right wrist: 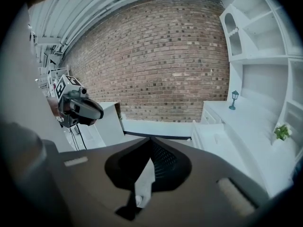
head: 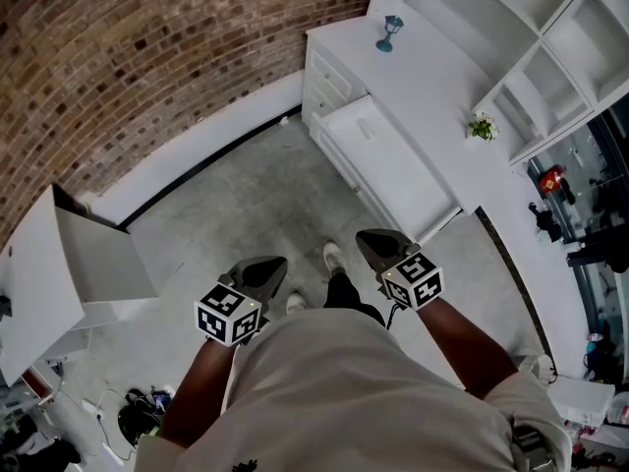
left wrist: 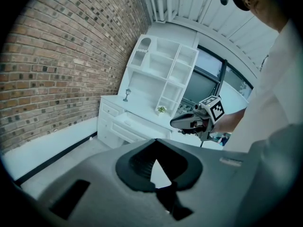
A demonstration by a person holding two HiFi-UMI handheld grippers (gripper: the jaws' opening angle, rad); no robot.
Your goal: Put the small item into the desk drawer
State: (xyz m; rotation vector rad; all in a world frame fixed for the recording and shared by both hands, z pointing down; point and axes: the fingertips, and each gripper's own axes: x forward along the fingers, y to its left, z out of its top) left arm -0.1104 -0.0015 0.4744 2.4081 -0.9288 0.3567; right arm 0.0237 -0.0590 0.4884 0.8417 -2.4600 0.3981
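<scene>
The head view alone looks down on the desk (head: 432, 77): its drawer (head: 393, 170) stands pulled out from the front edge, a lamp (head: 389, 32) sits at the brick-wall end, and a plant (head: 482, 126) sits at the back edge by the shelves. I cannot tell which one is the small item. Only the gripper views face the jaws. The left gripper (left wrist: 155, 143) and right gripper (right wrist: 151, 141) are both pressed together, pinching nothing.

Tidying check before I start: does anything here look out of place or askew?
The drawer stands pulled out of the desk, and a tangle of cables lies on the floor at lower left. The lamp and plant stand upright; nothing looks spilled or broken.
</scene>
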